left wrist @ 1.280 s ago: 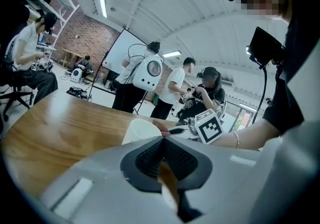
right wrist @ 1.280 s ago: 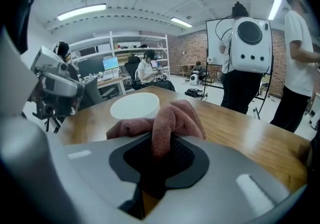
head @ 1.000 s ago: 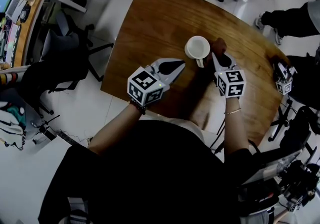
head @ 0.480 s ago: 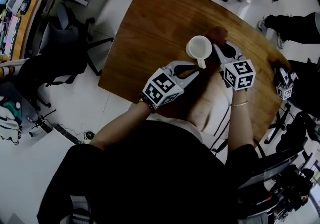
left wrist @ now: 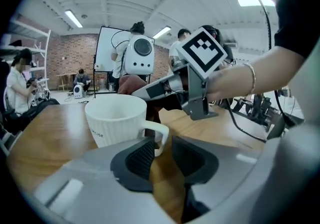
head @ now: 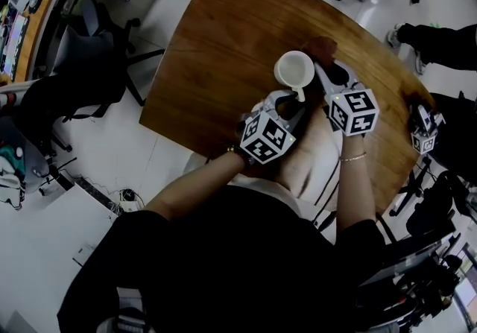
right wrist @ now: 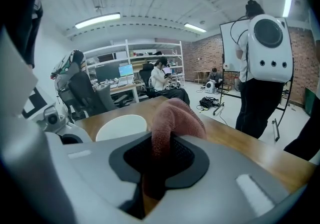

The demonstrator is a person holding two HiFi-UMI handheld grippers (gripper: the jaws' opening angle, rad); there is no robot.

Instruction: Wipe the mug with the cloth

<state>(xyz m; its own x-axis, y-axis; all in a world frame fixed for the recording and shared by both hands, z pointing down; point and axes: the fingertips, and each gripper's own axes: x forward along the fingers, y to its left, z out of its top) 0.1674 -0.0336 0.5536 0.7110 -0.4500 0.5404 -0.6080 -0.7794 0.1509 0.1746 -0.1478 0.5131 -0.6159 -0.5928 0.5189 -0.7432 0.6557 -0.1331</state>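
A white ribbed mug (head: 294,68) stands upright on the round wooden table (head: 223,41). Its handle (left wrist: 159,135) points toward me and sits between the jaws of my left gripper (head: 291,100), which look shut on it with only a narrow gap left (left wrist: 161,144). My right gripper (head: 328,74) is just right of the mug, shut on a reddish-brown cloth (right wrist: 175,118). The cloth (head: 323,47) bulges out past the jaws beside the mug's rim (right wrist: 122,127). I cannot tell whether the cloth touches the mug.
Another marker cube device (head: 422,129) lies near the table's right edge. Office chairs (head: 89,78) stand on the floor to the left. A person's legs (head: 440,33) are at the far right, and a person with a white backpack (right wrist: 265,57) stands beyond the table.
My left gripper has moved right and forward from the table's near side to the mug's handle, and its jaws have narrowed around it. The right gripper with the cloth has barely shifted.
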